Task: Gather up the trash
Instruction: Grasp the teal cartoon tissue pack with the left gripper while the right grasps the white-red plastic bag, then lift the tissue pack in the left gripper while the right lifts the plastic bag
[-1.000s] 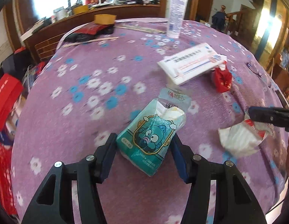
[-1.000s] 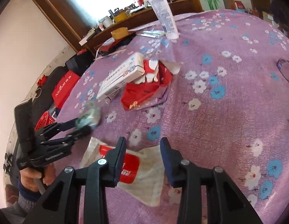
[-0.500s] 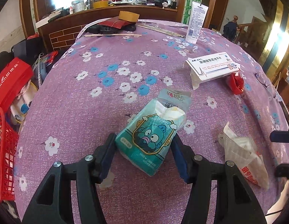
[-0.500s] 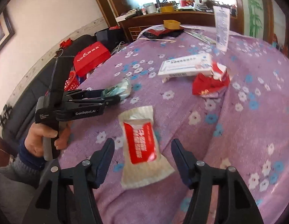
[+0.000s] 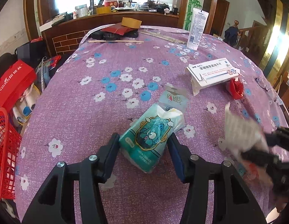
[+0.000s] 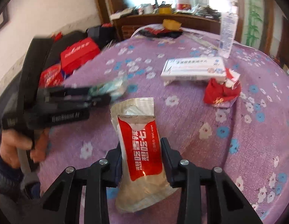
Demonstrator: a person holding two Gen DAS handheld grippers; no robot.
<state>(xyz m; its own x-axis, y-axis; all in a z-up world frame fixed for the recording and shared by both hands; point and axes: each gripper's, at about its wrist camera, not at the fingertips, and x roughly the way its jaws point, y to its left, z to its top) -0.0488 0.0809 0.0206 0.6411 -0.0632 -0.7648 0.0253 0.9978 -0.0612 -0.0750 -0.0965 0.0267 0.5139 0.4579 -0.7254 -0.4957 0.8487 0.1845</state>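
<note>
A teal tissue pack [image 5: 150, 138] with a cartoon print sits between the fingers of my left gripper [image 5: 143, 140]. Its jaws are closing and both pads press on the pack. Seen from the right wrist, the left gripper [image 6: 107, 95] carries the pack [image 6: 110, 87] above the purple flowered tablecloth [image 5: 88, 112], with a hand on its handle. A red and white wet wipe packet [image 6: 140, 140] stands lengthwise in my right gripper [image 6: 141, 145]. Those jaws are closing too, pads against the packet's sides. In the left wrist view the packet [image 5: 241, 132] is a blur at the right gripper [image 5: 260, 143].
A white medicine box [image 5: 211, 72], a crumpled red wrapper [image 5: 237, 88] and a small clear wrapper [image 5: 174, 99] lie on the cloth. A white tube [image 5: 197, 29] and a tape roll [image 5: 131, 22] stand at the back. A red basket [image 5: 4, 149] sits off the table's left edge.
The right gripper widened around the wet wipe packet, then closed on it, and the packet now stands up off the cloth. The left gripper kept the tissue pack and swung slightly.
</note>
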